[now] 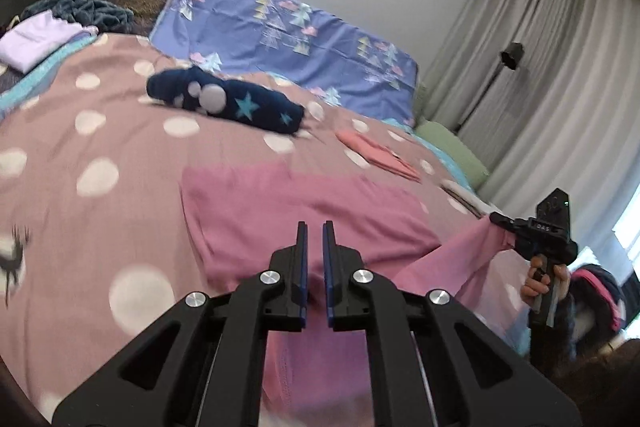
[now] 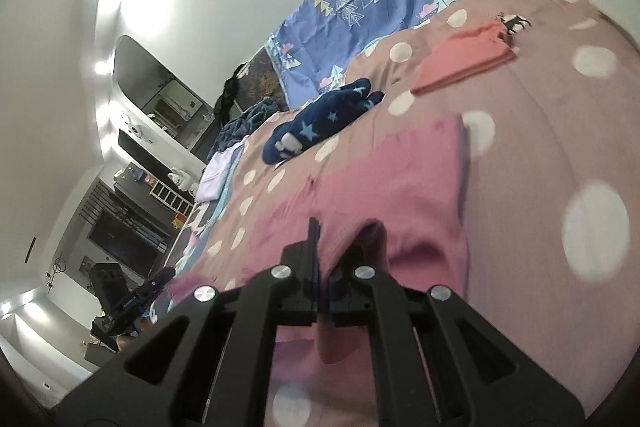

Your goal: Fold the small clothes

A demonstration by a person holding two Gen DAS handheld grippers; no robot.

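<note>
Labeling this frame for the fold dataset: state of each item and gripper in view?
pink garment: partly flat on the bed, one end lifted
right gripper: shut on the pink garment
left gripper: narrow gap between its fingers, grip unclear
navy star garment: bunched, unfolded
salmon garment: folded flat
lilac garment: folded, at bed edge
curtains: drawn

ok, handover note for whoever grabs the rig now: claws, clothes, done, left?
Right claw: shut on pink garment, lifting one corner off the bed.
Left claw: slightly apart, over the garment's near edge; grip unclear.
Polka-dot bedspread holds the rest: navy star piece bunched, unfolded; coral piece folded flat; lilac piece at the far corner.
Left: finish the pink fold, then the navy piece.
</note>
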